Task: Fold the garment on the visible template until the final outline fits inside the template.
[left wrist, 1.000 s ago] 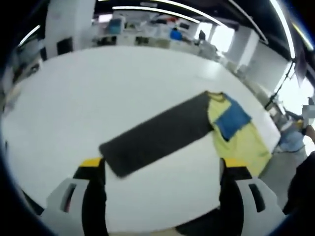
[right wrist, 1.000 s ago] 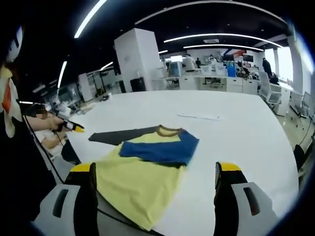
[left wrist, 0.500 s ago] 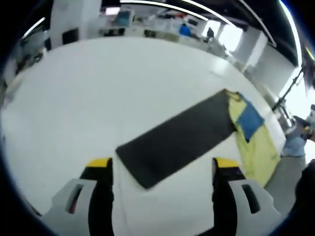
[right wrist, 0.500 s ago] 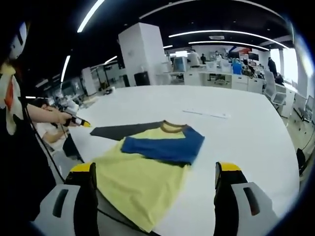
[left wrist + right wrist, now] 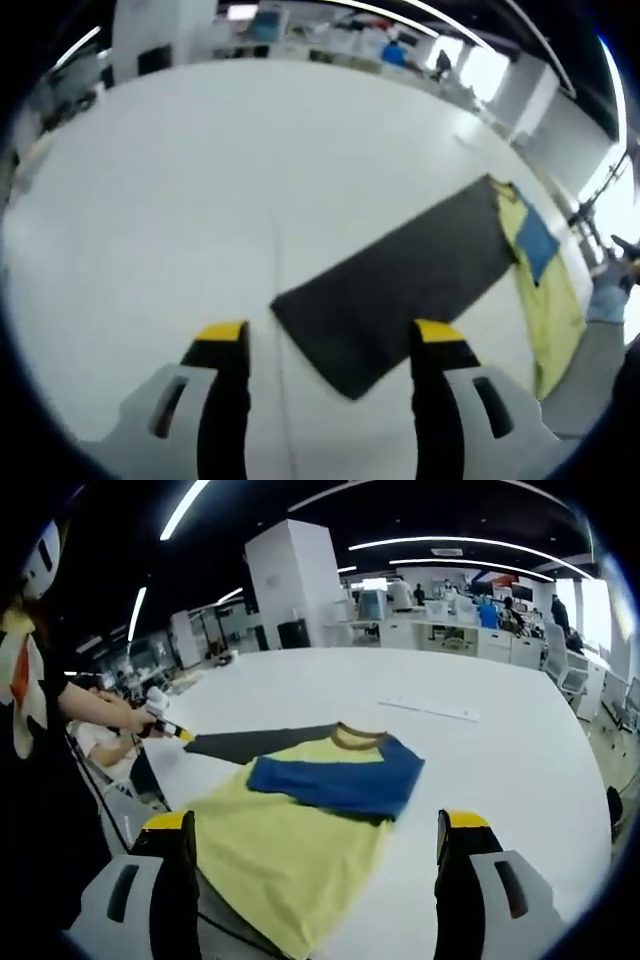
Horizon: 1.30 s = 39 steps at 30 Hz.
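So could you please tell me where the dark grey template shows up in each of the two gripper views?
Left gripper view: the dark grey template runs diagonally from between the gripper's jaws up toward the right.
Right gripper view: it shows as a thin dark strip left of centre, partly covered by the garment.
Shared landmark: the yellow and blue garment overlapping the template's far end.
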Available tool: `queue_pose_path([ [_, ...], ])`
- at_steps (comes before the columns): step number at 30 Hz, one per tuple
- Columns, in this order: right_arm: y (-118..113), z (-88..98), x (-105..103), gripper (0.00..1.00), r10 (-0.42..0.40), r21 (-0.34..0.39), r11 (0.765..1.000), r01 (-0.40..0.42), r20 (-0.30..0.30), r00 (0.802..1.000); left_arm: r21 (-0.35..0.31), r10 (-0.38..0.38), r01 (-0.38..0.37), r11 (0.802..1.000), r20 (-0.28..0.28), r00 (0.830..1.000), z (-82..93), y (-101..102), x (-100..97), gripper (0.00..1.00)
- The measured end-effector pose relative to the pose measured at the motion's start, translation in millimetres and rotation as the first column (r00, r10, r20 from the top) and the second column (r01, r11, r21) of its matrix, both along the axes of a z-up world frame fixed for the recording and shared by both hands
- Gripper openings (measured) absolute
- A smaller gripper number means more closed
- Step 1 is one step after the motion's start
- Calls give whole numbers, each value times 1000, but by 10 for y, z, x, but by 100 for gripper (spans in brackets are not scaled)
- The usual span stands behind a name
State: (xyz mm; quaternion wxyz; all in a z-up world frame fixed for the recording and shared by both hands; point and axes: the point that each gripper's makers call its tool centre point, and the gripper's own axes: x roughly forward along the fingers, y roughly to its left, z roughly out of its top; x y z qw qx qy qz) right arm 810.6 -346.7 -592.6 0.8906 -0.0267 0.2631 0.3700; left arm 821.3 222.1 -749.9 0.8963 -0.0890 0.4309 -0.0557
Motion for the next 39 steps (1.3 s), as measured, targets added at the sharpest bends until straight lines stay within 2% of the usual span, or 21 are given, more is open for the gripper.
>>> queue_pose_path([
  [8, 60, 58, 96, 100, -1, 16, 1000, 1, 9, 1000, 28, -17, 16, 999, 29, 999, -52, 30, 66, 48],
  [12, 59, 52, 125, 100, 1, 12, 1000, -1, 10, 1000, 69, -33, 30, 997, 43, 999, -58, 65, 111, 43],
  [13, 58, 52, 132, 100, 1, 13, 1000, -1, 10, 1000, 121, -51, 45, 992, 44, 998, -78, 125, 124, 40],
  [15, 60, 49, 141, 100, 0, 14, 1000, 0, 9, 1000, 158, -60, 53, 986, 44, 997, -89, 152, 126, 35],
  [25, 25, 4, 177, 100, -3, 17, 1000, 3, 4, 1000, 213, -52, 39, 976, 52, 997, -83, 220, 208, 6],
  [33, 3, 9, 191, 100, -11, 19, 1000, 11, 8, 1000, 255, -65, 55, 965, 33, 997, -81, 255, 262, 0],
  [39, -8, 11, 197, 100, -16, 20, 1000, 16, 10, 1000, 298, -65, 48, 953, 48, 997, 29, 312, 341, 0],
])
